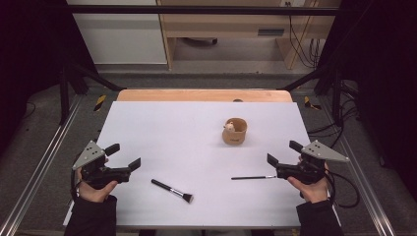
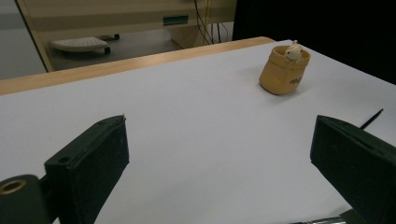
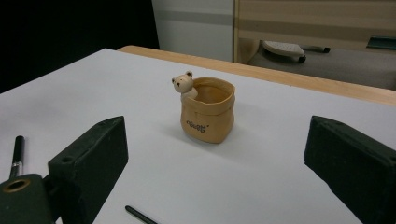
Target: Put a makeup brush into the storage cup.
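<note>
A tan pot (image 1: pixel 234 132) shaped like a sack, with a small bear head on its rim, stands upright on the white table top (image 1: pixel 196 128) right of centre; it also stands ahead in the left gripper view (image 2: pixel 284 70) and in the right gripper view (image 3: pixel 208 114). A thick black makeup brush (image 1: pixel 172 191) lies near the front, bristles to the right. A thin black brush (image 1: pixel 253 177) lies just left of my right gripper (image 1: pixel 282 153). My left gripper (image 1: pixel 123 156) hovers at the left edge. Both grippers are open with nothing between the jaws.
A wooden table edge (image 1: pixel 204 95) runs along the far side of the white top. Black frame posts (image 1: pixel 64 88) stand at both back corners. Cables (image 1: pixel 344 187) trail off the right gripper at the table's right edge. A wooden desk (image 1: pixel 221 24) stands beyond.
</note>
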`<state>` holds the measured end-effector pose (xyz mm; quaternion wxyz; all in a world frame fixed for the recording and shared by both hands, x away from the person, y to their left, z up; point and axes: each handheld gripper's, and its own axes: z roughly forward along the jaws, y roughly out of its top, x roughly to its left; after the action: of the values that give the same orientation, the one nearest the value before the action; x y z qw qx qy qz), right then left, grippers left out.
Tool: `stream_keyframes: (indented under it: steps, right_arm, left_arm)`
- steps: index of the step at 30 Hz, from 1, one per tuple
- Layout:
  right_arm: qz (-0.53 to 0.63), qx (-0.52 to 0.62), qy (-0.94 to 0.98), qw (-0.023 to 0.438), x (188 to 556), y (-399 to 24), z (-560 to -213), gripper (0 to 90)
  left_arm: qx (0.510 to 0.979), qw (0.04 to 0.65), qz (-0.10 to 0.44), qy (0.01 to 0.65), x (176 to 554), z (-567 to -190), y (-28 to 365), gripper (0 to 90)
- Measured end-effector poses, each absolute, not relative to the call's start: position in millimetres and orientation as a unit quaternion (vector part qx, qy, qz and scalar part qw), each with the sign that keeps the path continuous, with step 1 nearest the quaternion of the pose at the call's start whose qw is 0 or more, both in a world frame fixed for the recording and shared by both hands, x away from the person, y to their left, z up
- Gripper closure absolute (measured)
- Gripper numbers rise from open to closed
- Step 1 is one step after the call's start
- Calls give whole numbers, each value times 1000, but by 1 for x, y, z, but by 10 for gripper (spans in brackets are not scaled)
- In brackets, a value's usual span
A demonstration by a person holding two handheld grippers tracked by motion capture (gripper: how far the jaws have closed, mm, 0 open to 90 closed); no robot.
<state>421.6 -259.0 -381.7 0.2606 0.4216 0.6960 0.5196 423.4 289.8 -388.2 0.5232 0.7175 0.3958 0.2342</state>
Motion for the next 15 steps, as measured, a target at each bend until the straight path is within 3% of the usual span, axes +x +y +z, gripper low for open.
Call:
stream_keyframes:
  steps: [15]
  right_arm:
    - [508,417,710,253,421,-250,-386,69]
  left_arm:
    - [727,512,238,391,422,-389,290,39]
